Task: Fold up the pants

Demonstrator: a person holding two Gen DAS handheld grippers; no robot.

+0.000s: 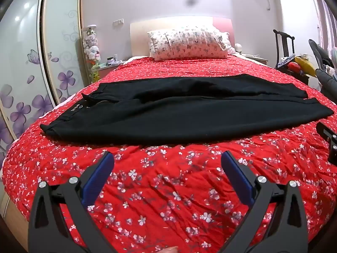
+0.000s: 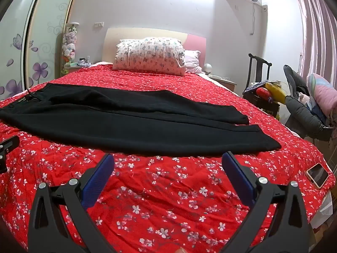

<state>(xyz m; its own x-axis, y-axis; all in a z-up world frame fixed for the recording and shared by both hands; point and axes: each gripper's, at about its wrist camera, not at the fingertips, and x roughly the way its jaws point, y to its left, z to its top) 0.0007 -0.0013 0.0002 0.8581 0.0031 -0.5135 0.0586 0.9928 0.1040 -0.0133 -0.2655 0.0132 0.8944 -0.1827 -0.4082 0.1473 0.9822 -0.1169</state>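
- Left wrist view: The left gripper (image 1: 167, 161) hangs above the red floral bedspread (image 1: 168, 189), its blue-padded fingers (image 1: 99, 178) spread wide with nothing between them.
- A pair of black pants (image 1: 179, 113) lies flat across the bed beyond the fingertips, waistband (image 1: 69, 113) to the left, both leg cuffs (image 1: 316, 105) to the right, the far leg slightly apart from the near one.
- The cloth looks matte, soft and mid-weight, with shallow ripples near the crotch; judged from that, it should drape and sag when lifted, not hold a shape.
- The waistband, with its doubled seam and what seem to be small buttons, looks like the firmest place for this side to pinch.
- Part of the right gripper's black frame (image 1: 329, 141) shows at the right edge, near the cuffs.
- A printed pillow (image 1: 189, 44) rests against the pale headboard (image 1: 139, 35); a wardrobe door (image 1: 27, 63) with purple flowers stands at left.
- Right wrist view: The right gripper (image 2: 167, 161) is likewise spread wide and empty, short of the pants' near edge (image 2: 147, 145).
- The near cuff (image 2: 267, 141) lies just ahead and right of the fingertips; its hemmed edge likely gives a cleaner grip than the limp mid-leg.
- The quilted bedspread is wrinkled and may catch and drag the fabric if it is slid, so lifting seems safer.
- A phone (image 2: 317, 175) lies near the bed's right corner, well apart from the pants; a cluttered chair (image 2: 265, 92) stands beside the bed.
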